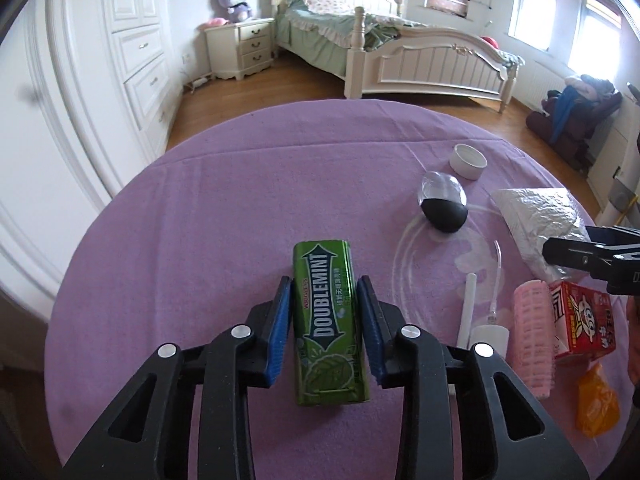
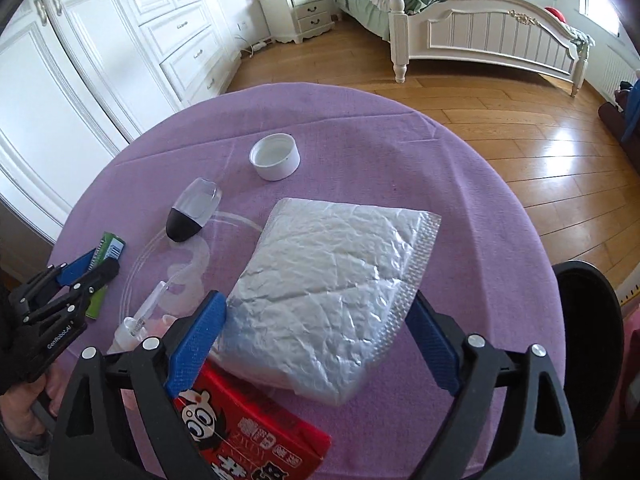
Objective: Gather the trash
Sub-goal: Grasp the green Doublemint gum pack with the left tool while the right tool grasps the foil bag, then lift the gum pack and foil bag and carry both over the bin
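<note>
A green Doublemint gum box [image 1: 326, 320] lies flat on the purple tablecloth [image 1: 192, 220]. My left gripper [image 1: 324, 280] straddles it, its blue pads against the box's two long sides; the right wrist view shows the same grip [image 2: 100, 264] at the left edge. A crumpled silver foil bag [image 2: 332, 280] lies in the middle of the right wrist view. My right gripper [image 2: 316, 302] stands open over the bag's near end, one finger on each side. A red drink carton [image 2: 248, 420] lies under its left finger.
Also on the cloth lie a white cap [image 1: 468, 160], a black-and-clear egg-shaped piece [image 1: 442, 204], clear tubing, a white straw [image 1: 468, 308], a pink roller [image 1: 534, 336] and an orange wrapper [image 1: 598, 404]. A black round rim [image 2: 588, 320] stands at the table's right edge.
</note>
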`<action>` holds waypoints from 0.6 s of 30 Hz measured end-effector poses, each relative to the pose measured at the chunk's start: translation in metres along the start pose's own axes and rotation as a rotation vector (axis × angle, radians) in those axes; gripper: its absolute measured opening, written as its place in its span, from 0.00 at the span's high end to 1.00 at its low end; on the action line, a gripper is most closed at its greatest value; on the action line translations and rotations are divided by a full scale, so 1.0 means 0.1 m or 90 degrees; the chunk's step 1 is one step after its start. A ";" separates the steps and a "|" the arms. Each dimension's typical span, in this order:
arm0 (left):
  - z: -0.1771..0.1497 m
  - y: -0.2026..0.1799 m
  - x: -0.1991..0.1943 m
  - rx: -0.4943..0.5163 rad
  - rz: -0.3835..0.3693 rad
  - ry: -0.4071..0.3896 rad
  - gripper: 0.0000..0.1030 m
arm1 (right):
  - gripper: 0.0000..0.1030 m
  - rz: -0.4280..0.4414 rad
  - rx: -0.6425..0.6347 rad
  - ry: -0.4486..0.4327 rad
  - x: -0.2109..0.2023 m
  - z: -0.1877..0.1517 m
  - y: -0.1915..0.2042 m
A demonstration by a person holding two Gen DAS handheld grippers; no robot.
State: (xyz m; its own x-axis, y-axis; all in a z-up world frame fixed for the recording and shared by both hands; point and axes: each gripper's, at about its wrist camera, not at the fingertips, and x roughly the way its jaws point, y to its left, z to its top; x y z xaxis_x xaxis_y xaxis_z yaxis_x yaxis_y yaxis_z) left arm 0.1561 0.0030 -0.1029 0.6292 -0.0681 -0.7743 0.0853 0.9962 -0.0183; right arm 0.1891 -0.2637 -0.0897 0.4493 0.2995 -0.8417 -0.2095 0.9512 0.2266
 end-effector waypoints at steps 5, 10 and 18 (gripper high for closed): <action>0.02 0.04 -0.01 -0.017 -0.036 -0.009 0.69 | 0.60 0.021 -0.011 -0.035 -0.13 -0.04 0.01; 0.09 -0.08 -0.26 -0.033 -0.084 -0.074 0.69 | 0.77 0.075 0.003 -0.127 -0.50 -0.13 -0.04; 0.40 -0.81 -0.86 0.019 -0.174 -0.181 0.69 | 0.78 0.102 0.067 -0.261 -1.14 -0.25 -0.39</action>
State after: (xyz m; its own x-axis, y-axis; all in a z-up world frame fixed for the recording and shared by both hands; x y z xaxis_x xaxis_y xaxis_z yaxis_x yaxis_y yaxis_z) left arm 0.1264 -0.0740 -0.0096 0.7684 -0.3469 -0.5377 0.2987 0.9376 -0.1781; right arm 0.1243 -0.3364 -0.0147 0.7300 0.4284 -0.5325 -0.2253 0.8864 0.4044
